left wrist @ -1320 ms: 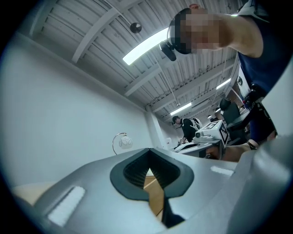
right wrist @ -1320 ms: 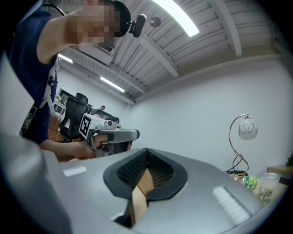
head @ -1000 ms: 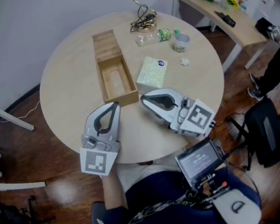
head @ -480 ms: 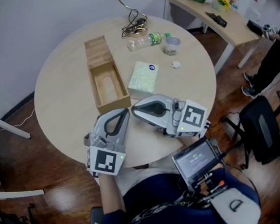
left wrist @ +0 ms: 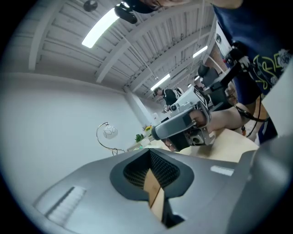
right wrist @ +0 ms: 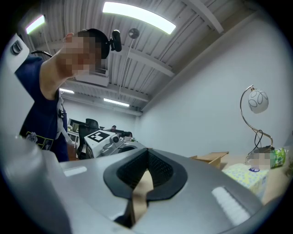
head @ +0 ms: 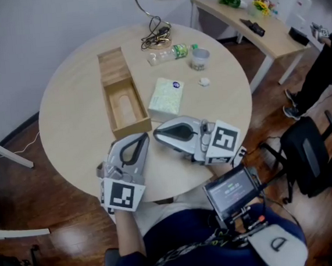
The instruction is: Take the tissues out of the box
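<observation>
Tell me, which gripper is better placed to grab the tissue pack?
Probably the right gripper: it lies nearest the tissue pack. The left gripper sits by the wooden box. Both are shut.

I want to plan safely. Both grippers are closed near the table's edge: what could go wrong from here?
1. The right gripper lies close to the tissue pack; moving forward might shove it aside.
2. A far reach might knock over the cup beside the lying bottle.
</observation>
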